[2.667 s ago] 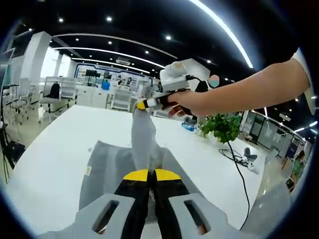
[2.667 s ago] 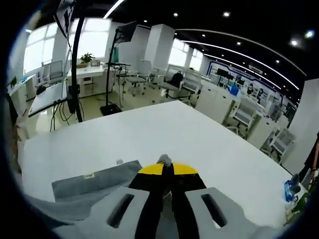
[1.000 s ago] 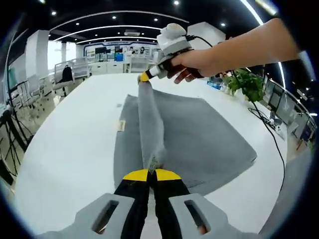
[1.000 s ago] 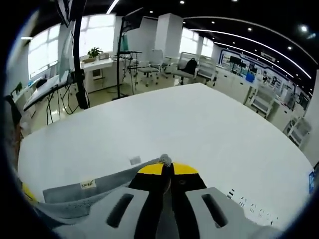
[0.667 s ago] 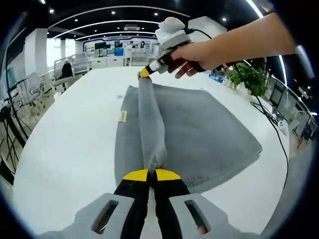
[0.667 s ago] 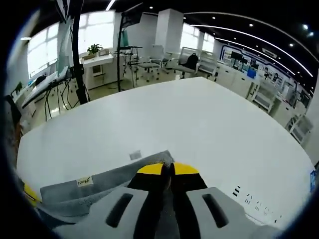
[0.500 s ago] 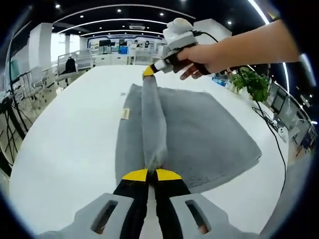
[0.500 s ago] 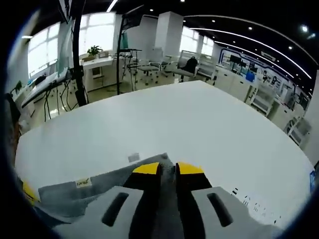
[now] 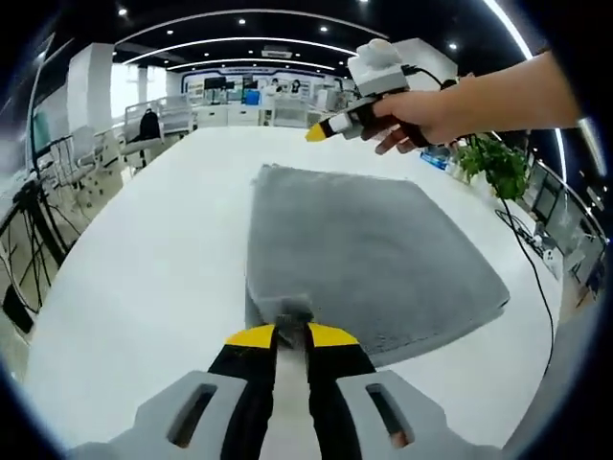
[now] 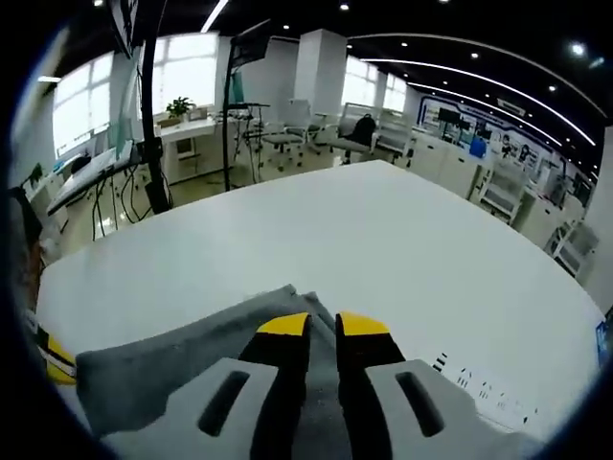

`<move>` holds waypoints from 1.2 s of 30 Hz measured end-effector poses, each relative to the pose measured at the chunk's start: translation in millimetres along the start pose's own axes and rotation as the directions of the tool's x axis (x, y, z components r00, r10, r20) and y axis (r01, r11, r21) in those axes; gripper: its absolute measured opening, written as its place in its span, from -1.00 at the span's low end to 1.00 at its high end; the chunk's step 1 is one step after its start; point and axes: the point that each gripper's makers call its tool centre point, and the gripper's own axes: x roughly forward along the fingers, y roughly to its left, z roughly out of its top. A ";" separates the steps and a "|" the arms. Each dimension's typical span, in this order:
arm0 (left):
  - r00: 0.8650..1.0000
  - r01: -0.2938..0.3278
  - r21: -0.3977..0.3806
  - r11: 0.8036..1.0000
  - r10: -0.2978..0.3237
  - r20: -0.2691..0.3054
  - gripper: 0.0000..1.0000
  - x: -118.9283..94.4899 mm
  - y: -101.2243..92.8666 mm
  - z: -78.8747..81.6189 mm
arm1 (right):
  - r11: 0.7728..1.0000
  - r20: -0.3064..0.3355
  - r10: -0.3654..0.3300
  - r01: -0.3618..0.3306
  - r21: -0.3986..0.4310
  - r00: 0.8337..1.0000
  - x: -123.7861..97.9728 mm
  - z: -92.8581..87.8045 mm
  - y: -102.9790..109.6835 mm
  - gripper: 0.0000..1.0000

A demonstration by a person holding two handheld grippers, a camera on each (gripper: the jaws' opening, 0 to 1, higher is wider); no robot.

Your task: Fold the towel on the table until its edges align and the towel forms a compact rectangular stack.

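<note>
An open-plan office. A big white desk (image 10: 383,249) stands in a hall with a dark ceiling, spot lights and long light strips (image 10: 479,77). Rows of white workstations with office chairs (image 10: 287,139) and monitors run along large windows (image 10: 187,72). White columns (image 10: 311,67), a potted plant (image 9: 493,163) and a floor stand with cables (image 10: 153,134) fit the same setting.

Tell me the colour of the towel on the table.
Plain grey; the towel shows best in the left gripper view.

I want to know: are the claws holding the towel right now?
No. Both claws are open: left claw and right claw sit over the flat towel.
</note>
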 end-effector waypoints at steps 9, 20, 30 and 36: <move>0.998 -0.012 0.049 0.999 0.009 0.055 -0.51 -8.5 -6.4 18.7 | 1.000 0.019 -0.005 0.005 0.018 1.000 -15.7 13.0 -15.8 -0.72; 0.998 0.006 0.083 0.996 -0.011 0.061 -0.50 -17.4 -29.0 33.2 | 0.999 0.054 -0.007 0.004 0.051 0.999 -43.9 27.0 -33.3 -0.50; 0.994 0.034 0.132 0.991 -0.047 0.095 -0.39 -24.0 -56.6 54.8 | 0.998 0.069 -0.004 -0.001 0.064 0.998 -75.0 32.2 -43.7 -0.34; 0.990 0.058 0.159 0.986 -0.077 0.120 -0.32 -25.4 -74.2 69.3 | 0.997 0.083 -0.006 -0.001 0.078 0.997 -92.9 35.8 -48.0 -0.25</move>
